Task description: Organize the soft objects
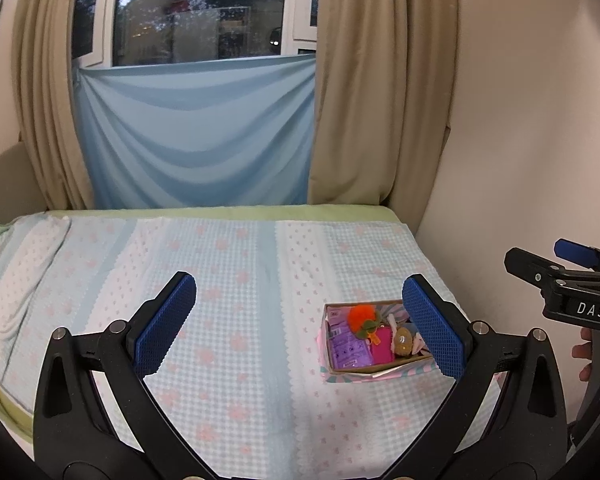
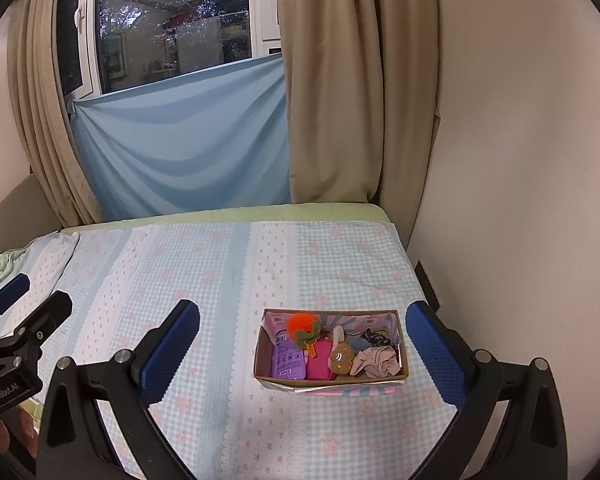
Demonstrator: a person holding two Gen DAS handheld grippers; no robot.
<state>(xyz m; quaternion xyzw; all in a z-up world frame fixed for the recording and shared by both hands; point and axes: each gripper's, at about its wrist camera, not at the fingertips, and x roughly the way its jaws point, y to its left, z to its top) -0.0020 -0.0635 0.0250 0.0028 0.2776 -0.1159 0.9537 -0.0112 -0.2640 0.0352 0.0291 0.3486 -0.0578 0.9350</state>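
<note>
Both hand-held grippers (jaws wide) hover near box (image 2: pixel 403 360).

Cardboard box (image 2: pixel 262 354) with matt brown walls, fuzzy orange plush (image 2: pixel 300 323) inside, glossy purple plastic packet (image 2: pixel 287 361), crumpled cloth pieces (image 2: pixel 374 362), bedspread (image 2: pixel 220 280) was textured woven cloth, gripper pads (image 1: pixel 434 326) were knurled blue rubber on matt black plastic arms.

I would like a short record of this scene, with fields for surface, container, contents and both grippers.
surface: bed with checked blue cover
container: open cardboard box, near the wall side
contents: purple packet, pink pouch, orange plush, brown round plush, crumpled cloth
left gripper: open, holding nothing
right gripper: open, holding nothing
</note>
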